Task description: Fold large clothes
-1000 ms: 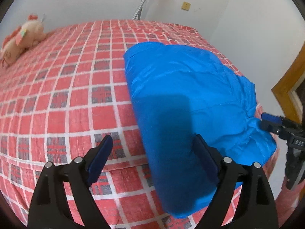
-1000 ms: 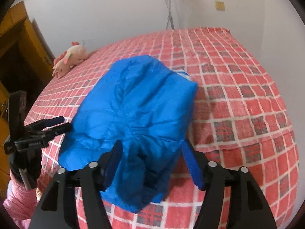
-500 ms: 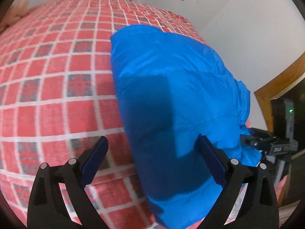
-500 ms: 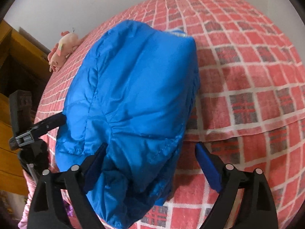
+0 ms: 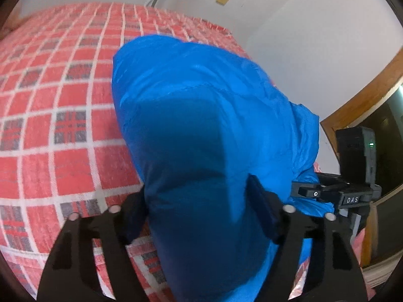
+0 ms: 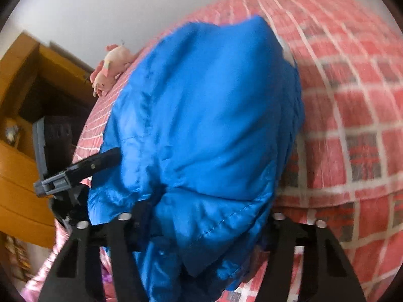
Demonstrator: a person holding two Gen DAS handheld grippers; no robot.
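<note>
Your left gripper (image 5: 201, 214) and right gripper (image 6: 201, 226) have just been closing and now each pinches the near end of the blue puffer jacket (image 5: 206, 105), which lies folded on the red plaid bedspread (image 5: 58, 95), likely so you can fold it over once more.
</note>
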